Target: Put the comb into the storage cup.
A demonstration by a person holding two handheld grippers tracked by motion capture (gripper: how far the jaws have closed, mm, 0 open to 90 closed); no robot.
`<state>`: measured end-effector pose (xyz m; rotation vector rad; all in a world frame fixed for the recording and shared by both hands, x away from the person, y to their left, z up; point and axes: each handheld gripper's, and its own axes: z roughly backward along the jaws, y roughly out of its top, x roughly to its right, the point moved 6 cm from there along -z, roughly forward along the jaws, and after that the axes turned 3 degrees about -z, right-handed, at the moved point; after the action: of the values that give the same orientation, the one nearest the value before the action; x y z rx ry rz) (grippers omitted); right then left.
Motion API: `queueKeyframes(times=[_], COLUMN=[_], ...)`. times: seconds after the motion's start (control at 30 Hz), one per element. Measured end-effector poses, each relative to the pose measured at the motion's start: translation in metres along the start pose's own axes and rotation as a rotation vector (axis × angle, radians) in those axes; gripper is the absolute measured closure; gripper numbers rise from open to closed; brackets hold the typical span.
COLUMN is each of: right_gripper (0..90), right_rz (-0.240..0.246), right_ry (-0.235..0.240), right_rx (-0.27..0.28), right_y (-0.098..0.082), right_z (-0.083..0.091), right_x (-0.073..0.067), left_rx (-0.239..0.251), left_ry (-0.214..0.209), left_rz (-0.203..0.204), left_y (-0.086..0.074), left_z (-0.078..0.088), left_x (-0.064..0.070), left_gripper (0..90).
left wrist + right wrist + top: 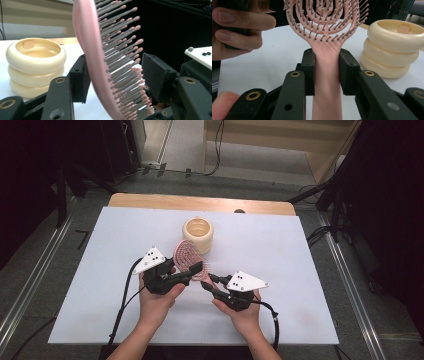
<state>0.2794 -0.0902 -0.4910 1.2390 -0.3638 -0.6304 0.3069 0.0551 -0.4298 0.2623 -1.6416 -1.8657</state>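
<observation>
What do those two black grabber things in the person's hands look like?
Both are black. The left gripper and right gripper each carry a pale grey three-cornered plate on top, marked with small dark dots. A black cable trails from each toward the person. Up close, each has two flat black fingers on black arms with brass-coloured rings at the joints. The forearms are bare, with no sleeves showing.

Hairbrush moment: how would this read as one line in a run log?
right gripper: shut on pink hairbrush handle | left gripper: open around brush head, pads apart from it | cream ribbed cup: upright on table
</observation>
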Motion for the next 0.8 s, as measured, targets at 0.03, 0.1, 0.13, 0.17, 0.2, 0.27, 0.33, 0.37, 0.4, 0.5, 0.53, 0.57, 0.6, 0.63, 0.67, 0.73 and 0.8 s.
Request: queueKeyframes(times=[0.03,0.1,0.13,0.17,0.2,0.27,0.33,0.37,0.4,0.5,0.53,0.57,0.6,0.63,0.67,0.73,0.8], right_gripper=[67.6,67.6,67.6,67.6,67.6,67.6,67.6,67.5,67.5,67.5,67.5,67.5,67.5,67.6,67.6,67.8,67.8], right_rz=[0.0,0.005,0.005,0.005,0.007,0.01,0.015,0.017,0.019,0.02,0.023,0.023,0.025,0.028,0.03,0.027,0.024], right_ry=[0.0,-0.002,-0.004,-0.006,-0.007,-0.012,-0.015,-0.018,-0.018,-0.017,-0.019,-0.021,-0.02,-0.019,-0.017,-0.011,-0.006], right_rx=[0.002,0.006,0.008,0.011,0.012,0.013,0.011,0.009,0.008,0.004,0.002,0.001,0.0,-0.002,-0.003,-0.002,0.002], right_y=[0.0002,0.0004,0.0004,0.0004,0.0004,0.0003,-0.0003,-0.0008,-0.0012,-0.0026,-0.003,-0.0034,-0.0037,-0.0041,-0.0043,-0.0045,-0.0043], right_z=[0.0001,0.0002,0.0002,0.0001,-0.0001,-0.0003,-0.0007,-0.001,-0.0015,-0.0029,-0.0035,-0.004,-0.0045,-0.005,-0.0055,-0.0064,-0.0067], right_x=[-0.0001,0.0,-0.0001,-0.0004,-0.0007,-0.0012,-0.0014,-0.0013,-0.0014,-0.002,-0.0022,-0.0026,-0.0028,-0.0031,-0.0036,-0.0051,-0.0057], left_rx=[-0.001,-0.002,-0.003,-0.005,-0.005,-0.006,-0.009,-0.01,-0.01,-0.01,-0.013,-0.016,-0.017,-0.016,-0.014,-0.01,-0.009], left_ry=[-0.001,0.0,0.005,0.006,0.005,0.005,0.006,0.005,0.004,-0.005,-0.011,-0.018,-0.025,-0.03,-0.035,-0.039,-0.045], left_rz=[0.0,0.001,-0.001,0.001,0.007,0.009,0.01,0.011,0.013,0.026,0.03,0.035,0.034,0.034,0.033,0.031,0.027], left_y=[0.0,-0.0002,-0.0002,-0.0002,-0.0001,0.0001,-0.0001,-0.0003,-0.0003,0.0003,0.0005,0.0008,0.0011,0.0014,0.0016,0.0021,0.0027], left_z=[0.0002,0.0004,0.0006,0.0009,0.0011,0.0013,0.0013,0.0014,0.0013,0.0014,0.0014,0.0017,0.0019,0.0021,0.0024,0.003,0.0038], left_x=[-0.0001,-0.0004,-0.0007,-0.0011,-0.0012,-0.0012,-0.0013,-0.0014,-0.0016,-0.0008,-0.0006,-0.0002,0.0004,0.0011,0.0015,0.0021,0.0025], left_gripper=[43.2,45.7,47.7,49.4,50.2,51.6,52.9,53.6,54.6,58.0,59.2,60.5,61.7,62.7,63.6,64.9,65.2])
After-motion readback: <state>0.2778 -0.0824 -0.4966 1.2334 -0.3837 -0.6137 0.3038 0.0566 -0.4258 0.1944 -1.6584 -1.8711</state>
